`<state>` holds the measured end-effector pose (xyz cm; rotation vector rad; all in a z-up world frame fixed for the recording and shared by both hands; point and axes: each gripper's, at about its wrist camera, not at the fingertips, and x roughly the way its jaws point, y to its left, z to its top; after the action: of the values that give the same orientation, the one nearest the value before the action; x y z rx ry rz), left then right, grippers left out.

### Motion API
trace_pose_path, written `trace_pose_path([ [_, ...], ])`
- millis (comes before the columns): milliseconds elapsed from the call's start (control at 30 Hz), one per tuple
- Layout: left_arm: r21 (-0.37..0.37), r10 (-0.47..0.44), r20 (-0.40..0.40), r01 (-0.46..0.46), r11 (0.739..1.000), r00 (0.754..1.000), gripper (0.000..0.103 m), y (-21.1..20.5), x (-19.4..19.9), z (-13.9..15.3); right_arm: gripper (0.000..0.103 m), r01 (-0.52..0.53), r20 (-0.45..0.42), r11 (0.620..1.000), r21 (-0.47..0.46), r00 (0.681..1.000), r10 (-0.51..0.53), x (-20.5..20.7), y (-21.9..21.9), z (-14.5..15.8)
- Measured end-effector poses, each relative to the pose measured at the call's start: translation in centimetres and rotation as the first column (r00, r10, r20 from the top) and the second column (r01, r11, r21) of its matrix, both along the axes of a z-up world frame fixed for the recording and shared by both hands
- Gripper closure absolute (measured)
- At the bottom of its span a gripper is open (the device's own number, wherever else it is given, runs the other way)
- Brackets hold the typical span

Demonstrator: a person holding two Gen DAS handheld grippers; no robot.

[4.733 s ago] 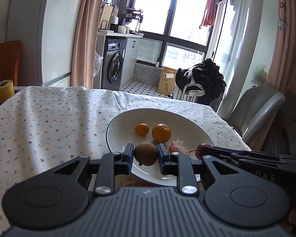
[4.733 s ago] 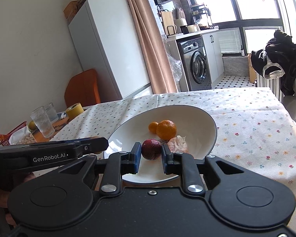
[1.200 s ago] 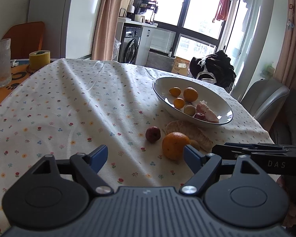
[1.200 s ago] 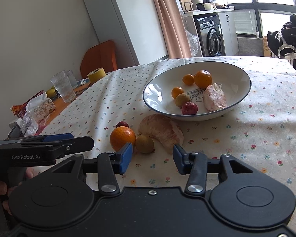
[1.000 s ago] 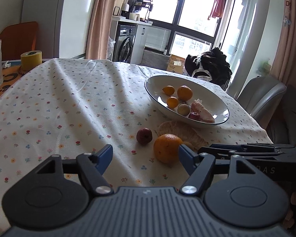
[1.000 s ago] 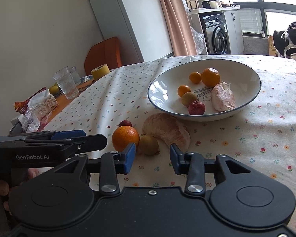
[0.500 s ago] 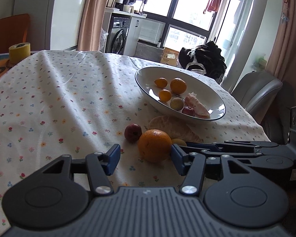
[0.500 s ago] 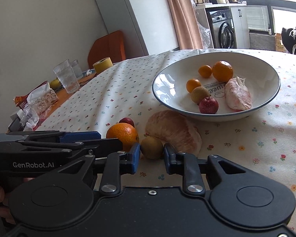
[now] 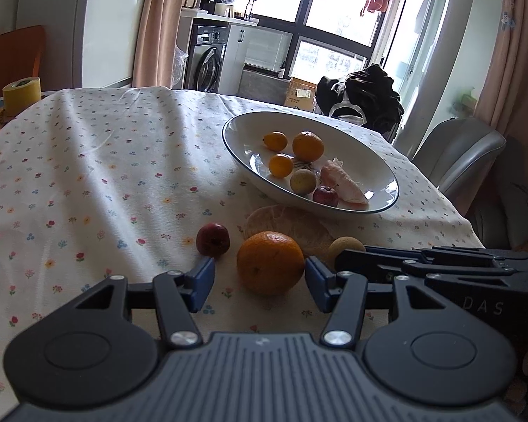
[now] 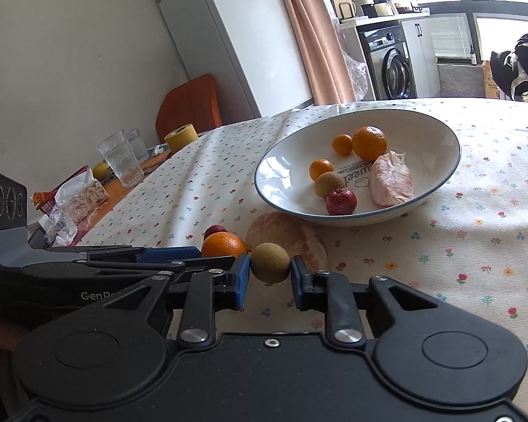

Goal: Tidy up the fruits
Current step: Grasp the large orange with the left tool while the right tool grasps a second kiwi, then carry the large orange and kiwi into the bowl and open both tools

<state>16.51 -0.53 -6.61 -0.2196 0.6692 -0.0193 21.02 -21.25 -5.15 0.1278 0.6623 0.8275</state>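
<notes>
On the flowered cloth in front of the white bowl (image 9: 228,142) lie an orange (image 9: 270,263), a small dark red fruit (image 9: 213,239), a peeled pomelo piece (image 9: 281,218) and a brown kiwi-like fruit (image 10: 270,263). My left gripper (image 9: 258,285) is open, its blue pads either side of the orange, with a gap on the left. My right gripper (image 10: 269,277) is shut on the brown fruit, both pads touching it. The bowl (image 10: 288,179) holds several fruits: small oranges, a brown fruit, a red fruit and a pomelo segment. The right gripper's fingers (image 9: 387,256) reach in beside the orange.
A yellow tape roll (image 10: 181,137), glasses (image 10: 121,161) and snack packets (image 10: 81,197) sit at the table's left end. An orange chair (image 10: 190,105) stands behind them. A grey chair (image 9: 457,154) is at the far right edge.
Both grippers left a fruit in the bowl, drew back, then moved in on the loose fruits. The left jaws narrowed around the orange; the right jaws shut on the brown fruit.
</notes>
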Motion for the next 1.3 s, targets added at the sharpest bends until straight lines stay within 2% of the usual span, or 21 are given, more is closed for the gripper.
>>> trace_pose_path([
  [133,0.008,-0.006,-0.007,0.006,1.000,1.000,0.049,-0.5,0.5,-0.4,0.079,0.017,-0.003,1.000,0.003,1.000,-0.017,0.2,-0.6,0.0],
  [200,-0.002,-0.020,-0.002,0.020,1.000,1.000,0.062,-0.8,0.5,-0.5,0.079,0.024,-0.005,1.000,0.000,1.000,-0.024,0.3,-0.6,0.0],
  [733,0.015,0.015,0.068,-0.016,1.000,0.998,0.063,-0.2,-0.3,2.2,0.079,0.037,0.051,0.999,0.007,0.998,-0.037,0.6,-0.6,1.8],
  [1300,0.018,0.012,0.108,-0.014,1.000,0.994,0.063,-0.3,1.7,3.7,0.079,0.107,0.096,0.994,0.019,0.989,-0.108,3.1,-1.5,3.1],
])
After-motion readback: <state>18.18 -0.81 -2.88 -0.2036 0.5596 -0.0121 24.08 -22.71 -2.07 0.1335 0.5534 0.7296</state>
